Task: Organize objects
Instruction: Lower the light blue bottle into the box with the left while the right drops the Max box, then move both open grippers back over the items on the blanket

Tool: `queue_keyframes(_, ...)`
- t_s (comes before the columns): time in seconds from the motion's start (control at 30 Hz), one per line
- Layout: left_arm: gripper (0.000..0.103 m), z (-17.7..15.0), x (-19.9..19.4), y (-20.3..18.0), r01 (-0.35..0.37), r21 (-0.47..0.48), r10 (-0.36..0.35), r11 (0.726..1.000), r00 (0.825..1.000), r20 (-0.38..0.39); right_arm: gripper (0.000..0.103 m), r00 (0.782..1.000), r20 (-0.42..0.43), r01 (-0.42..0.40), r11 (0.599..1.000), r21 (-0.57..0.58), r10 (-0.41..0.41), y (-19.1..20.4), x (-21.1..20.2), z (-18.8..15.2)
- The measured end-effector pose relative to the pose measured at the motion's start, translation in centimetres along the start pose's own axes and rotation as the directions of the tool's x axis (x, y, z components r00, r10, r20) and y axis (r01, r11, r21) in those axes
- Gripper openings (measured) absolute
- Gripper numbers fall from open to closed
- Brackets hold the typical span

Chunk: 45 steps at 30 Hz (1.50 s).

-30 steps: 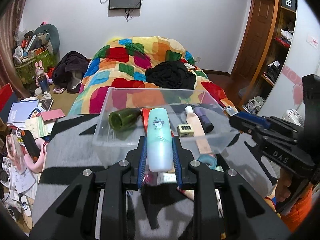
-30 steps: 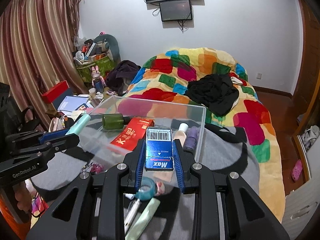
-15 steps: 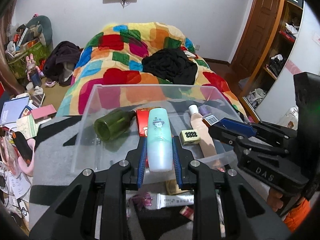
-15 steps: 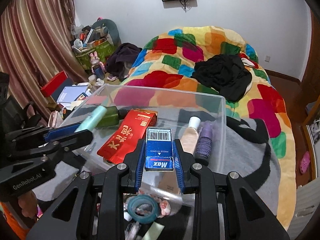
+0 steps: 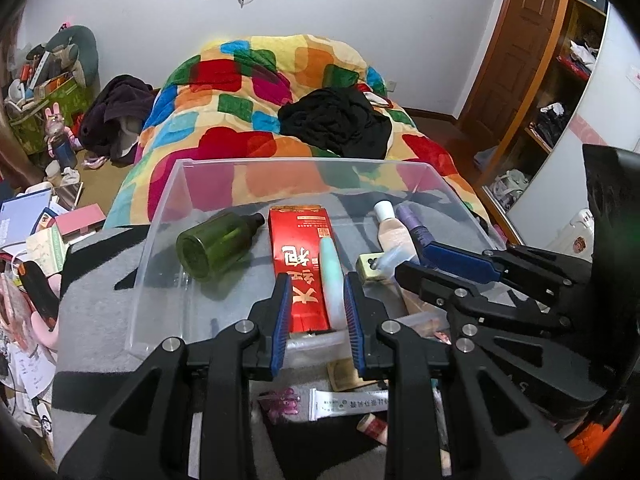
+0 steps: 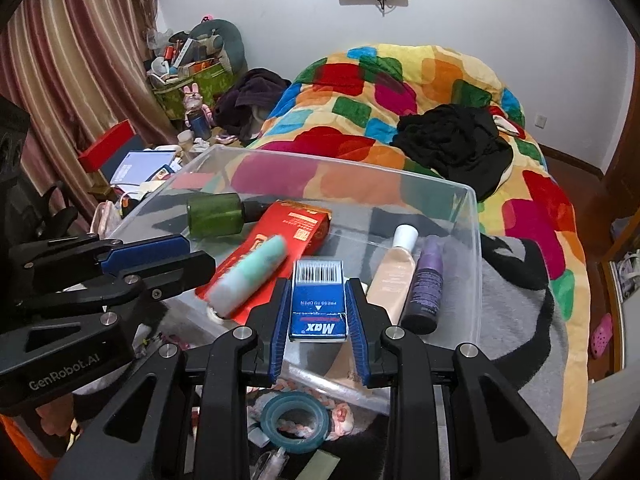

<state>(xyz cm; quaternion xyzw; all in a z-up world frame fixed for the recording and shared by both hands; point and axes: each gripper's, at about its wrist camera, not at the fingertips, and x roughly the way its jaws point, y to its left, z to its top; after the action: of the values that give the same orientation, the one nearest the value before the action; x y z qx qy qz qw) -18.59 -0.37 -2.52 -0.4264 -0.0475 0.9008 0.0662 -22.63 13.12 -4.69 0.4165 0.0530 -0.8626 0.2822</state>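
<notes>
A clear plastic bin point(image 5: 160, 240) point(image 6: 472, 240) sits on a grey blanket. In it lie a green bottle point(image 5: 216, 246) point(image 6: 216, 214), a red box point(image 5: 300, 256) point(image 6: 288, 228), a beige tube point(image 6: 394, 276) and a purple bottle point(image 6: 426, 284). My left gripper point(image 5: 316, 304) is open above the bin; the mint-green bottle point(image 5: 331, 276) point(image 6: 252, 276) lies loose on the red box between its fingers. My right gripper point(image 6: 318, 308) is shut on a blue Max box point(image 6: 318, 300) over the bin's near edge.
Loose items lie on the blanket in front of the bin: a teal tape roll point(image 6: 296, 422), a white tube point(image 5: 348, 402). A bed with a colourful quilt point(image 5: 260, 112) and black clothes point(image 5: 336, 120) is behind. Clutter covers the floor on the left point(image 5: 36, 232).
Both grippers moved forward over the bin. My left gripper opened and let the mint-green bottle drop onto the red box. The right gripper still holds the blue box.
</notes>
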Motion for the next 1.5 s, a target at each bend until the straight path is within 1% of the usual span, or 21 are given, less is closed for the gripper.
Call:
queue_keyframes(0.07,0.027,0.0,-0.5,-0.1,-0.004,0.005,0.004,1.0,1.0,0.008,0.032,1.0,0.002,-0.009,1.0,0.0,0.009,0.1,-0.5,-0.1)
queue_keyframes(0.1,0.028,-0.1,-0.8,-0.2,-0.004,0.007,0.004,1.0,1.0,0.013,0.036,1.0,0.007,-0.006,1.0,-0.003,0.006,0.2,-0.8,-0.2)
queue_keyframes(0.17,0.036,-0.3,-1.3,-0.2,-0.005,0.009,0.005,1.0,1.0,0.024,0.042,1.0,0.024,0.013,1.0,-0.016,-0.013,0.4,-1.5,-0.4)
queue_keyframes(0.23,0.042,-0.5,-2.1,-0.4,-0.012,0.014,0.012,1.0,0.999,0.042,0.047,0.999,0.04,0.026,0.999,-0.029,-0.025,0.7,-2.2,-0.6)
queue_keyframes(0.33,0.043,-0.9,-3.5,-0.6,-0.011,0.022,0.009,1.0,0.998,0.068,0.051,0.997,0.064,0.042,0.998,-0.037,-0.039,1.1,-3.3,-0.9)
queue_keyframes(0.4,0.047,-1.3,-4.6,-0.7,-0.012,0.027,0.009,1.0,0.996,0.089,0.053,0.995,0.083,0.051,0.998,-0.042,-0.047,1.4,-4.1,-1.1)
queue_keyframes(0.47,0.057,-1.5,-5.4,-0.8,-0.016,0.029,0.013,0.999,0.994,0.11,0.054,0.994,0.099,0.053,0.998,-0.046,-0.048,1.7,-4.9,-1.3)
queue_keyframes(0.57,0.064,-2.0,-6.7,-0.9,-0.032,0.036,0.027,0.999,0.99,0.138,0.056,0.991,0.119,0.065,0.996,-0.057,-0.058,2.1,-5.9,-1.8)
queue_keyframes(0.7,0.069,-3.0,-7.5,-0.5,-0.059,0.028,0.054,0.998,0.987,0.15,0.067,0.986,0.147,0.082,0.995,-0.054,-0.073,2.3,-7.2,-2.8)
queue_keyframes(0.77,0.073,-3.7,-7.4,0.2,-0.064,0.014,0.061,0.998,0.989,0.137,0.067,0.985,0.15,0.089,0.995,-0.046,-0.082,2.1,-7.5,-3.5)
queue_keyframes(0.83,0.073,-4.3,-7.0,0.8,-0.077,0.005,0.076,0.997,0.99,0.117,0.067,0.986,0.145,0.091,0.995,-0.036,-0.085,1.8,-7.6,-4.1)
queue_keyframes(1.0,0.073,-6.5,-4.9,2.7,-0.104,-0.028,0.105,0.994,0.994,0.027,0.067,0.988,0.116,0.103,0.994,-0.027,-0.099,0.7,-7.5,-5.7)
queue_keyframes(1.1,0.073,-7.9,-3.5,3.7,-0.114,-0.043,0.113,0.993,0.993,-0.026,0.067,0.991,0.082,0.108,0.994,-0.003,-0.107,-0.3,-7.0,-6.7)
queue_keyframes(1.2,0.073,-9.0,-2.0,4.5,-0.119,-0.053,0.115,0.991,0.99,-0.083,0.067,0.995,0.036,0.089,0.996,0.024,-0.09,-1.1,-6.2,-7.9)
queue_keyframes(1.3,0.073,-9.2,-0.4,4.8,-0.131,-0.048,0.124,0.99,0.983,-0.135,0.067,0.998,-0.012,0.066,0.997,0.04,-0.066,-1.3,-5.0,-9.1)
queue_keyframes(1.4,0.073,-8.7,0.5,4.4,-0.161,-0.016,0.157,0.987,0.977,-0.143,0.067,0.997,-0.059,0.048,0.998,0.043,-0.046,-0.9,-3.7,-10.1)
queue_keyframes(1.5,0.071,-8.4,1.1,3.7,-0.175,0.009,0.175,0.984,0.975,-0.135,0.067,0.997,-0.063,0.055,0.998,0.038,-0.052,-0.5,-3.1,-10.8)
